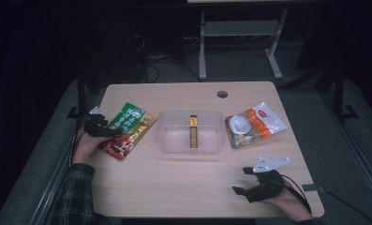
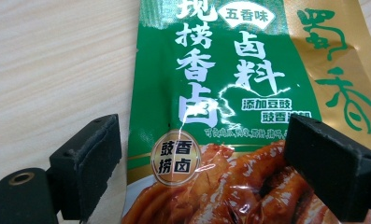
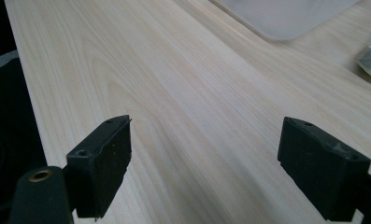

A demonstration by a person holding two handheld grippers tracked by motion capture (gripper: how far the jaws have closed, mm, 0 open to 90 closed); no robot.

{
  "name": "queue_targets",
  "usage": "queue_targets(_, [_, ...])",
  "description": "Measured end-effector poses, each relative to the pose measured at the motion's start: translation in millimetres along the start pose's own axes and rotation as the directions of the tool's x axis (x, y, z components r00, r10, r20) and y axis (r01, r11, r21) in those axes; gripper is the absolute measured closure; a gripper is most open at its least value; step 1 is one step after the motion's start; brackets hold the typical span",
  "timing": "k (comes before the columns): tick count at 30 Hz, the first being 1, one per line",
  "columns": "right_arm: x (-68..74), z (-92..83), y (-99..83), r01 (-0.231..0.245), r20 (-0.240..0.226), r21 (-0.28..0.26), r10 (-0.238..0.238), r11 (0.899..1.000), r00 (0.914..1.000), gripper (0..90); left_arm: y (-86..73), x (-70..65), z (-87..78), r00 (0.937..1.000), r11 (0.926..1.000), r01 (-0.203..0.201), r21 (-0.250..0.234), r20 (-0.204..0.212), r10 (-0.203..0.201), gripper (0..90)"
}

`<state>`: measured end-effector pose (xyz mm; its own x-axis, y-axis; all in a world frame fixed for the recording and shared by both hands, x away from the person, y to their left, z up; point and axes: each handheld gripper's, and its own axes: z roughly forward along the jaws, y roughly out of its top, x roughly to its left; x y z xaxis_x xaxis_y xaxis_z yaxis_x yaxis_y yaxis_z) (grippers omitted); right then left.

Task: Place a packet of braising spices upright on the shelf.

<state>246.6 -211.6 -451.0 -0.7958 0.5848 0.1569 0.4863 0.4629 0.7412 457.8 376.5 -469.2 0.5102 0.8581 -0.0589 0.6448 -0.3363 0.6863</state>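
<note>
**Left claw over the green pouch, right claw idle**

At the far left of the table [image 1: 174, 187], my left gripper [image 1: 100, 125] sat low over the green and gold sauce pouch [image 1: 127, 130] — my hand behind it at the table's left edge. Through the left gripper view my two black jaws stood wide apart, one over bare wood just beside the pouch's edge, the other over its printed face, and I could not tell whether either pad touched the foil. The pouch lay flat and slanted, its red lower end towards me.

Just right of it stood the clear plastic tub [image 1: 191, 132], with a slim yellow and brown stick [image 1: 192, 131] lying lengthwise inside. Beyond that lay an orange and white snack bag [image 1: 254, 124], near the tub's right wall.

Nearest me on the right, my right gripper [image 1: 244, 180] rested near the table's front edge — jaws spread, nothing between them but pale wood, well apart from everything else.
</note>
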Motion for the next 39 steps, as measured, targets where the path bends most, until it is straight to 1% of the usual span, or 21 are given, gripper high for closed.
queue_targets(1, [0.0, -0.3, -0.6, -0.001, 0.002, -0.001, 0.001, 1.0, 1.0, 16.8, -0.9, 1.2, 0.4, 0.9999, 1.0, 0.007, -0.004, 0.009, -0.007, 10.8])
queue_targets(4, [0.2, -1.9, -1.7, -0.007, 0.006, -0.002, 0.007, 1.0, 1.0, 16.9, -0.6, 0.0, 0.9, 0.9998, 0.9999, -0.016, -0.005, 0.009, 0.016, 11.9])
queue_targets(5, [0.2, -2.1, -2.1, -0.005, 0.008, -0.002, 0.005, 1.0, 1.0, 16.9, -0.8, -0.4, 1.0, 0.9998, 0.9998, -0.016, -0.006, 0.009, 0.016, 13.0])
queue_targets(8, [0.5, -2.6, -2.7, -0.011, 0.011, 0.0, 0.011, 1.0, 0.9999, 16.8, -0.3, -2.2, 0.6, 0.9998, 0.9998, -0.019, 0.003, -0.003, 0.019, 14.4])
queue_targets(9, [0.5, -2.7, -2.7, -0.011, 0.011, 0.0, 0.011, 1.0, 0.9999, 16.9, 0.5, -3.1, 0.1, 0.9998, 0.9998, -0.019, 0.005, -0.005, 0.019, 16.5])
queue_targets(12, [0.6, -2.2, -2.4, -0.005, 0.011, 0.001, 0.005, 1.0, 0.9999, 16.9, 1.9, -6.2, -0.9, 0.9992, 0.9992, -0.039, 0.007, -0.004, 0.039, 28.0])
queue_targets(14, [0.8, -1.8, -2.1, -0.001, 0.01, 0.0, 0.002, 1.0, 0.9999, 16.9, 2.9, -8.4, -1.4, 0.9983, 0.9982, -0.058, 0.013, -0.008, 0.058, 37.6])
queue_targets(15, [1.2, -1.8, -1.9, -0.004, 0.01, 0.001, 0.004, 1.0, 0.9999, 17.0, 3.4, -9.1, -1.4, 0.9986, 0.9986, -0.051, 0.012, -0.016, 0.051, 40.8])
queue_targets(16, [1.2, -1.8, -1.7, -0.004, 0.009, 0.0, 0.004, 1.0, 1.0, 16.9, 3.9, -8.7, -1.9, 0.9978, 0.998, -0.061, 0.012, -0.024, 0.062, 45.3])
queue_targets(17, [1.1, -1.7, -1.7, -0.003, 0.009, 0.0, 0.003, 1.0, 1.0, 17.0, 4.3, -9.2, -2.3, 0.9979, 0.9982, -0.059, 0.015, -0.028, 0.059, 50.7])
queue_targets(21, [1.4, -1.9, -1.5, -0.005, 0.008, 0.0, 0.005, 1.0, 1.0, 16.9, 5.1, -10.3, -3.0, 0.9981, 0.9986, -0.051, 0.018, -0.034, 0.051, 70.6])
queue_targets(23, [1.1, -1.9, -1.5, 0.001, 0.007, -0.005, -0.001, 1.0, 1.0, 17.0, 5.7, -11.1, -3.2, 0.9975, 0.998, -0.058, 0.023, -0.039, 0.059, 77.6])
queue_targets(27, [1.2, -2.0, -1.6, 0.001, 0.007, -0.004, -0.001, 1.0, 1.0, 17.3, 6.9, -13.8, -2.7, 0.9962, 0.9974, -0.065, 0.031, -0.055, 0.067, 82.7])
queue_targets(29, [1.4, -2.2, -1.5, 0.001, 0.007, -0.003, -0.001, 1.0, 1.0, 17.3, 7.7, -15.4, -2.7, 0.9941, 0.9959, -0.081, 0.04, -0.07, 0.084, 84.6])
queue_targets(31, [1.5, -2.3, -1.3, 0.001, 0.008, -0.004, -0.001, 1.0, 1.0, 17.3, 8.8, -16.7, -2.9, 0.9934, 0.9957, -0.079, 0.048, -0.079, 0.083, 86.1])
queue_targets(35, [1.5, -2.8, -1.1, -0.005, 0.008, -0.006, 0.005, 1.0, 1.0, 17.3, 8.4, -15.2, -3.9, 0.9973, 0.9988, -0.041, 0.027, -0.06, 0.042, 89.1])
queue_targets(39, [1.0, -2.8, -1.0, -0.005, 0.007, -0.007, 0.005, 1.0, 1.0, 17.3, 8.5, -14.6, -6.1, 0.998, 0.9993, -0.03, 0.022, -0.055, 0.031, 89.7])
